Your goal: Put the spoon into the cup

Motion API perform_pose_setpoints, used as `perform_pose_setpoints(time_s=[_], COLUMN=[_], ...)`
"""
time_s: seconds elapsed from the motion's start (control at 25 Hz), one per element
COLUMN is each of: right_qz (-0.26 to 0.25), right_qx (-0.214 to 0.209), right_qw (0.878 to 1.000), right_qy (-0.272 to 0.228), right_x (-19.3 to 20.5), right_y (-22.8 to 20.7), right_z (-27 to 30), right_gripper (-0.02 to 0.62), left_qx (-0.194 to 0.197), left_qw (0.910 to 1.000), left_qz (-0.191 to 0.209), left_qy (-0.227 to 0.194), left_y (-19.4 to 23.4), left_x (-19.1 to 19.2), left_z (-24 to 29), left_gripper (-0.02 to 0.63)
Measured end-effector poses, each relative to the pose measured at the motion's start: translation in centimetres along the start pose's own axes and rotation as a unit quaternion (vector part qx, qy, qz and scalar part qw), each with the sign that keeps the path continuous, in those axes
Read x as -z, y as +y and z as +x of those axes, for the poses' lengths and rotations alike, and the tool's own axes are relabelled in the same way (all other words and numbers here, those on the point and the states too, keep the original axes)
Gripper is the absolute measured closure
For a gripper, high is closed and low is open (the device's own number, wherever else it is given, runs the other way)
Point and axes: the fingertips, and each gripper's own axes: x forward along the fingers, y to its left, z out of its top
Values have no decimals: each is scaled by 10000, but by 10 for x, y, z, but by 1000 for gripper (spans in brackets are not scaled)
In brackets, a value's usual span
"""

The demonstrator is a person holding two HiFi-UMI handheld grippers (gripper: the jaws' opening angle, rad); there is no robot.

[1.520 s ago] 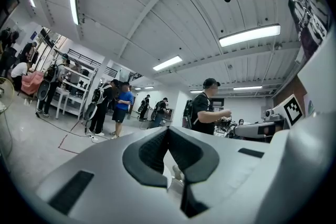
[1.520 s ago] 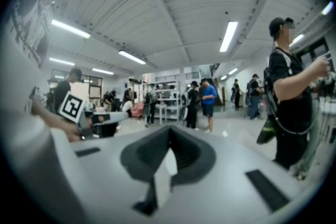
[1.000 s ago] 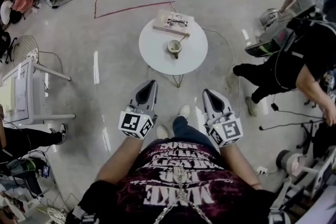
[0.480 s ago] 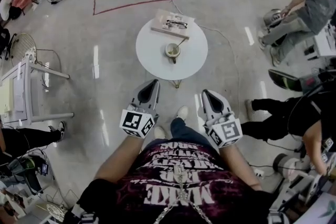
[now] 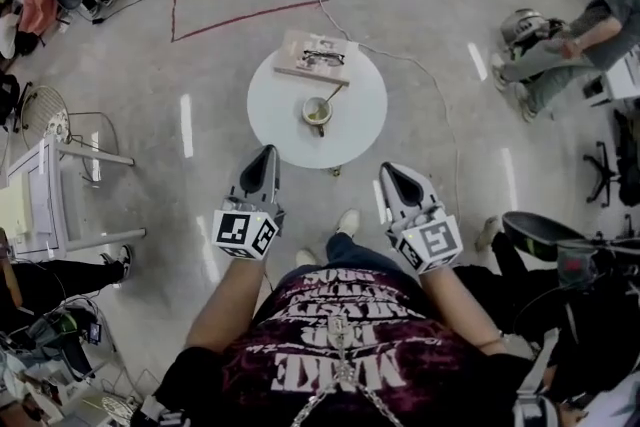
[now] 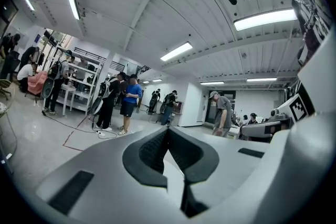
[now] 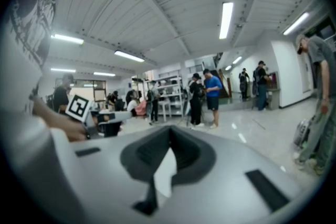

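Held left gripper [image 5: 264, 155] and right gripper [image 5: 391, 172] pinched shut on nothing, just short of near edge of round table [image 5: 275, 115], cup [image 5: 317, 112] mid-table.

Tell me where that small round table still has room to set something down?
The round table is bare left of the cup, right of it, and along its near rim. The far side is crowded by the book, glasses and spoon.

The grey, glossy floor [image 5: 450, 65] bears red tape lines [image 5: 240, 22], and a round white table [image 5: 280, 110] stands just ahead of the left gripper [image 5: 267, 153] and the right gripper [image 5: 389, 171]. Long ceiling lamps [image 6: 265, 18] shine overhead. White shelves [image 6: 79, 81] stand far ahead of the left gripper.
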Motion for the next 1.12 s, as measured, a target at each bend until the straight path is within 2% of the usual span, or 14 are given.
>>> perform_pose_setpoints(time_s=[0.2,0.36,0.52,0.68,0.96,1.12], right_qz=[-160,-401,-579,-705,-609,-638], right_qx=[-120,-235,-297,-330,-483,-488], right_qw=[9997,9984,9970,9960,9960,9961], right_qy=[-162,-327,-418,-434,-435,-362], right_x=[-12,-18,-28,-33,-30,-27], right_y=[-27,-41,-53,-56,-49,-49], right_z=[6,12,19,22,35,46], right_gripper=[566,566,566,566,566,566], left_qx=[-162,-234,-385,-530,-626,-498], left_qw=[9997,9986,9976,9965,9962,9972], left_qz=[150,443,563,609,581,541], left_qy=[-77,-183,-136,-227,-177,-152], left_y=[-9,-22,-24,-20,-9,-2], left_x=[-8,-14,-12,-19,-17,-16], left_z=[16,21,24,19,13,27], left_gripper=[577,577,577,577,577,577])
